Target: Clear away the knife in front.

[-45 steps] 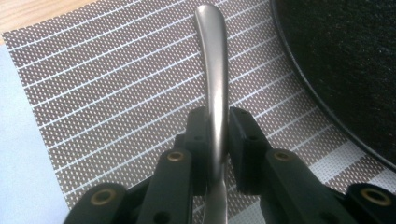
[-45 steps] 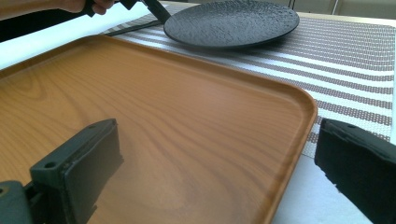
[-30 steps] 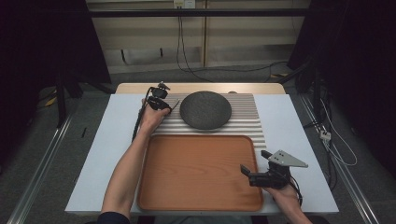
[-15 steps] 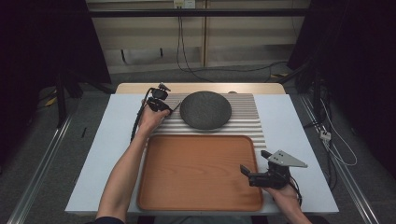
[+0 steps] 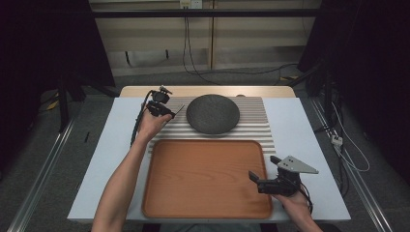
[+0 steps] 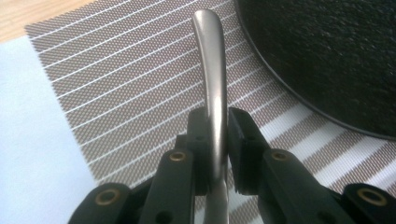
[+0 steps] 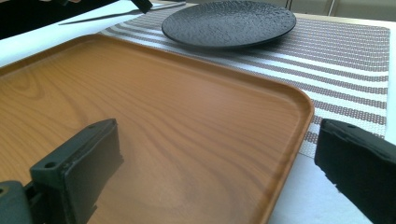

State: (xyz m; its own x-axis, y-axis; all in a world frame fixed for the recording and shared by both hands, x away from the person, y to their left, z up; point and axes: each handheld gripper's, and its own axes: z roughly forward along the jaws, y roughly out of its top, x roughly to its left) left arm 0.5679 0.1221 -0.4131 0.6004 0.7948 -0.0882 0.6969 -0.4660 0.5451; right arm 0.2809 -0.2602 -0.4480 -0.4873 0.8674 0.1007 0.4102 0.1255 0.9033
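My left gripper (image 5: 162, 104) (image 6: 217, 126) is shut on a slim silver metal utensil (image 5: 175, 110) (image 6: 211, 65), held above the left end of the striped placemat (image 5: 254, 126) (image 6: 116, 93). The rounded handle sticks out past the jaws; which utensil it is I cannot tell. It also shows as a thin silver bar (image 7: 116, 15) far off in the right gripper view. A black round plate (image 5: 212, 113) (image 6: 327, 56) (image 7: 229, 21) lies just right of it on the mat. My right gripper (image 5: 263, 169) (image 7: 217, 154) stands open and empty over the right edge of the wooden tray (image 5: 208, 179) (image 7: 154, 116).
The tray lies bare at the table's front, touching the placemat's near edge. White table surface (image 5: 302, 140) runs along both sides. A cable trails from the left gripper down beside the forearm (image 5: 121, 179). Dark floor and rails surround the table.
The left hand has risen slightly with the utensil still clamped. The right gripper has stayed in place.
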